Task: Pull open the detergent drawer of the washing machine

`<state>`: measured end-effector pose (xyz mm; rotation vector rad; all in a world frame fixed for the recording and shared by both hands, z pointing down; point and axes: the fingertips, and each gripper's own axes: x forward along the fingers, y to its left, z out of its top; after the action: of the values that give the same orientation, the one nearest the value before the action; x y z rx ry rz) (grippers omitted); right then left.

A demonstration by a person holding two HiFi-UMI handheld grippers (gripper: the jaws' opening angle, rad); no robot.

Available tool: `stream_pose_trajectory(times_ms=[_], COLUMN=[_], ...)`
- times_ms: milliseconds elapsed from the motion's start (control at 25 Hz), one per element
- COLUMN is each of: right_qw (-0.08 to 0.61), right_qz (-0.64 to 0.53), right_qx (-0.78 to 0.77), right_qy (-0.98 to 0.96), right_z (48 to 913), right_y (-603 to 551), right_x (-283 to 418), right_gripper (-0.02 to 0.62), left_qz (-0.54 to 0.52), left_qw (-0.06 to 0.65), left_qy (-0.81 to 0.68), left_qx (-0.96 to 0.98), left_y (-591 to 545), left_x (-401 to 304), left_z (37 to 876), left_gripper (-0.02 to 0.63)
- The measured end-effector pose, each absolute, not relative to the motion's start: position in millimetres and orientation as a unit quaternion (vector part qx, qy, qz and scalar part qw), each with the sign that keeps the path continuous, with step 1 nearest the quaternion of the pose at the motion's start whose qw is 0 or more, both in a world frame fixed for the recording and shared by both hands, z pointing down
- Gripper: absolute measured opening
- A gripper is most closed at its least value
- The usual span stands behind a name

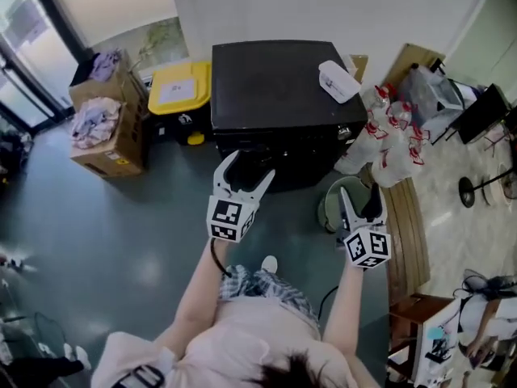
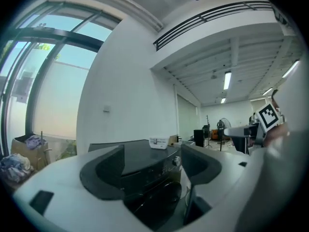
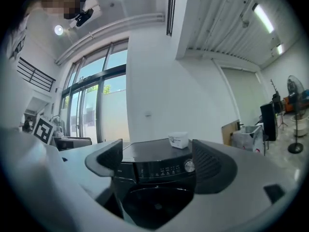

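Observation:
The black washing machine [image 1: 275, 87] stands against the wall, with a white box [image 1: 338, 80] on its lid. Its control panel [image 3: 161, 169] with a round knob [image 3: 189, 166] faces me, above the dark round door [image 3: 154, 202]; nothing sticks out from the panel. My left gripper [image 1: 248, 170] is open, empty, and just in front of the left part of the machine's upper front. In the left gripper view the left gripper [image 2: 152, 170] frames the machine [image 2: 145, 166]. My right gripper [image 1: 359, 199] is open and empty, lower right, away from the machine; the right gripper [image 3: 157, 166] looks at the panel.
A yellow-lidded bin [image 1: 179, 87] sits left of the machine, and cardboard boxes of clothes [image 1: 105, 124] stand further left. Plastic bottles [image 1: 388, 140] and a green basket [image 1: 339, 204] crowd the right side. A wooden plank [image 1: 404, 233] lies on the floor at right.

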<state>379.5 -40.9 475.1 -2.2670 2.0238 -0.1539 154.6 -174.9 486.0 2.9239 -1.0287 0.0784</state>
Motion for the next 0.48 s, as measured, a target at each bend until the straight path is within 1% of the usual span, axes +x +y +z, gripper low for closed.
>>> stream_pose_trajectory(times_ms=[200,480], right_qw=[0.042,0.029], right_qz=[-0.061,-0.075], right_qx=[-0.701,-0.658], right_qy=[0.709,0.749], right_z=[474,475], right_y=[-108,-171], right_x=[367,334], right_gripper=[0.445,0.445], left_qz=[0.033,0.042], left_qw=[0.028,0.034], left_qy=[-0.376,-0.409], left_qx=[0.926,0.911], left_y=[-206,-245], left_x=[140,122], left_z=[483,484], left_gripper=[0.354,0.354])
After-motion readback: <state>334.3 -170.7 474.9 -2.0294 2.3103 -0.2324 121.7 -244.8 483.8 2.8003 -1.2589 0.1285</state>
